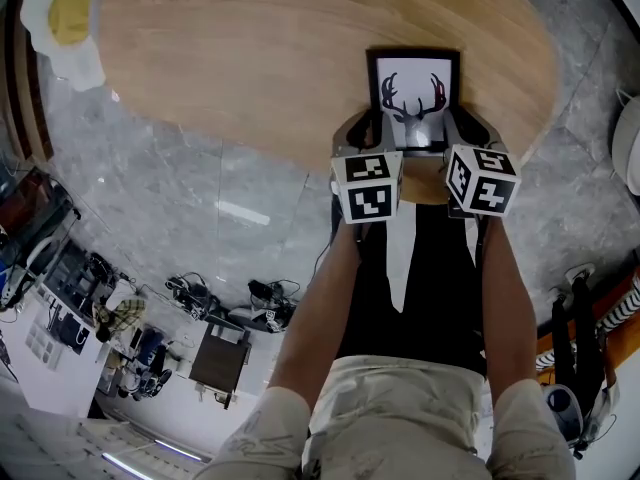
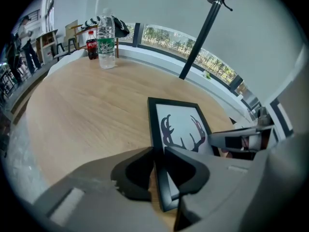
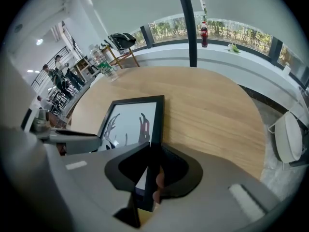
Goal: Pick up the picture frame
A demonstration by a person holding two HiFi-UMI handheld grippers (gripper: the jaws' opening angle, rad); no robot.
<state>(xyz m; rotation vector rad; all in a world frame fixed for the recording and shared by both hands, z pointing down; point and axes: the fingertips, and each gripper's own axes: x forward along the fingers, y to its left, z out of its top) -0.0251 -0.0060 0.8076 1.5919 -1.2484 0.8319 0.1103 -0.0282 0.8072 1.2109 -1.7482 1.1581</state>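
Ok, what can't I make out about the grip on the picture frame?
- Left gripper hides the picture frame's near corner in its own view; the right gripper likewise.
- Head view: both cover its near edge.
- Whether it is off the table: unclear in every view.

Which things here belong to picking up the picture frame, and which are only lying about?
For the job: picture frame; left gripper and right gripper, each clamped on one side edge of it.
Lying about: water bottle at the far edge of the table; cola bottle beside it.
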